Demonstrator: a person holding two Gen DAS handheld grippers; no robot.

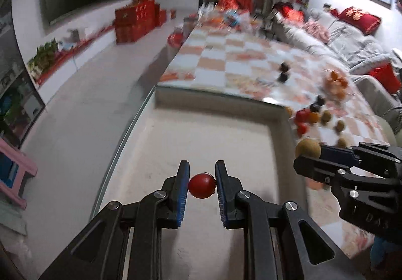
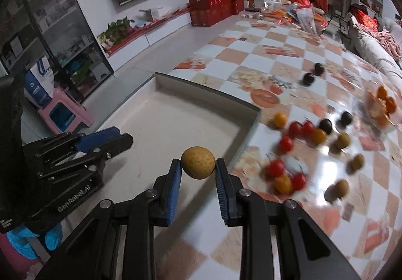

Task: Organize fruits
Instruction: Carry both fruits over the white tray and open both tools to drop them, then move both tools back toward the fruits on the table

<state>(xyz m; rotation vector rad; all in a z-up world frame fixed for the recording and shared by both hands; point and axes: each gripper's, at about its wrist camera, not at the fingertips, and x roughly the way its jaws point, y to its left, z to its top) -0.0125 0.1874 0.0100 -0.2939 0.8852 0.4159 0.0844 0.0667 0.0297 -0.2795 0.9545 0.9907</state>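
Note:
My left gripper is shut on a small red cherry tomato, held above the floor of a shallow grey tray. My right gripper is shut on a round tan longan, hovering by the tray's right rim. In the left wrist view the right gripper comes in from the right with the longan at its tip. In the right wrist view the left gripper hangs over the tray at left. Loose fruits, red, orange, tan and dark, lie scattered on the checkered tablecloth.
A clear dish of oranges sits at the table's right side. Two dark fruits lie farther back. Packets and bags crowd the table's far end. A sofa runs along the right, a pink stool stands on the floor at left.

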